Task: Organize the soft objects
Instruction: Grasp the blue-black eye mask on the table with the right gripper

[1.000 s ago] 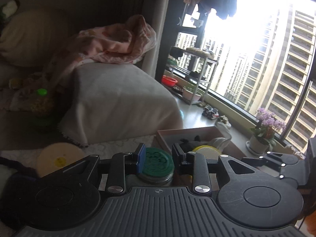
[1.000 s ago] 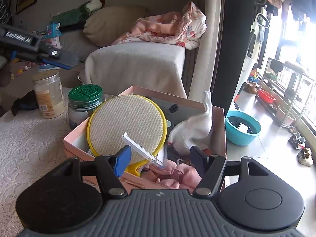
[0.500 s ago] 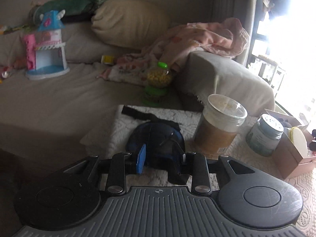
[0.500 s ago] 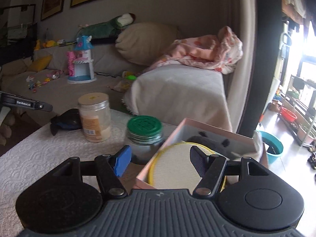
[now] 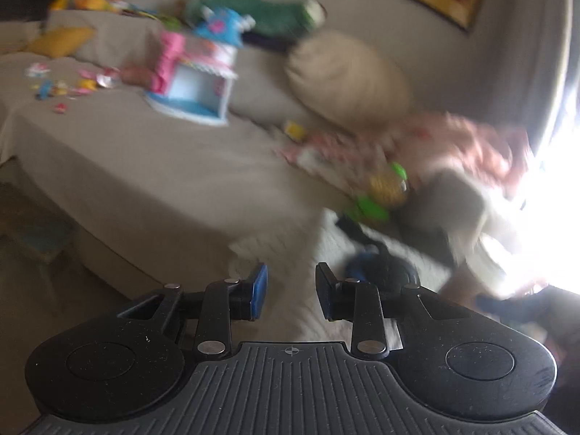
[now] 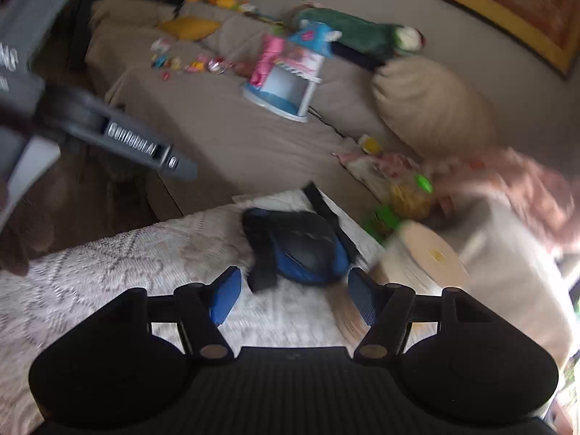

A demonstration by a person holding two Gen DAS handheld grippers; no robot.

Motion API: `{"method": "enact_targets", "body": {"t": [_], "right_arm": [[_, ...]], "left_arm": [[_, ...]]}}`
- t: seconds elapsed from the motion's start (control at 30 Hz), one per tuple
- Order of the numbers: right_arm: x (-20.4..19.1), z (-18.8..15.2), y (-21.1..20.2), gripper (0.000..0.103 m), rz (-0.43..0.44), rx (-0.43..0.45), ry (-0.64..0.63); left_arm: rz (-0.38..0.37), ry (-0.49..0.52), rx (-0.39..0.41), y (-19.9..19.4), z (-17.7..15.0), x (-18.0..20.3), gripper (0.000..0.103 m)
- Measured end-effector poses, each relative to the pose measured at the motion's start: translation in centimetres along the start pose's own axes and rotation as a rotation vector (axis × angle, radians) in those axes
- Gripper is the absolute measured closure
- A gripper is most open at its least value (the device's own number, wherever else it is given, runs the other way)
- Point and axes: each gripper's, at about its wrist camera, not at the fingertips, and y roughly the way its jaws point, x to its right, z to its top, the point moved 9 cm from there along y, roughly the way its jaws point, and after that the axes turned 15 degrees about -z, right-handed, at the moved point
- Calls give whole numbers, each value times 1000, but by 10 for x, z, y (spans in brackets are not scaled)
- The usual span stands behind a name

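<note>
Both views swung to the sofa — left claw, right claw apart, empty

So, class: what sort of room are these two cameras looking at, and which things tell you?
Most likely a home living room: a covered sofa with a beige cushion, a toy house, and framed pictures on the wall.

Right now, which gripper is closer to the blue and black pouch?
Right, it seems. The right gripper hovers just short of the pouch, fingers open, facing it. The left gripper sits off to the pouch's left, fingers open over bare cloth.
</note>
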Motion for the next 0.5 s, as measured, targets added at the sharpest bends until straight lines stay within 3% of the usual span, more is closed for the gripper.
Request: {"method": "enact_targets", "body": {"t": [0.17,0.23,0.3,0.33,0.5], "right_arm": [[-48,15,38,49,-100,38,-204],[-49,16,51,63,-99,-3,-209],[-39,18,57,74,-91,-37,-168],[-28,23,59,84,-92,-52,-121],[43,39,60,86,-27,-156,183]], "left_arm": [[-53,-37,63,-5,-5,1,71],[-75,-46,68,-6,-6,2,71],[-103,-61,63,-7,-7,1,71],[-112,-69,62,-9,-7,-1,71],[-153,-111,36,-5,-9,-3,71]]}}
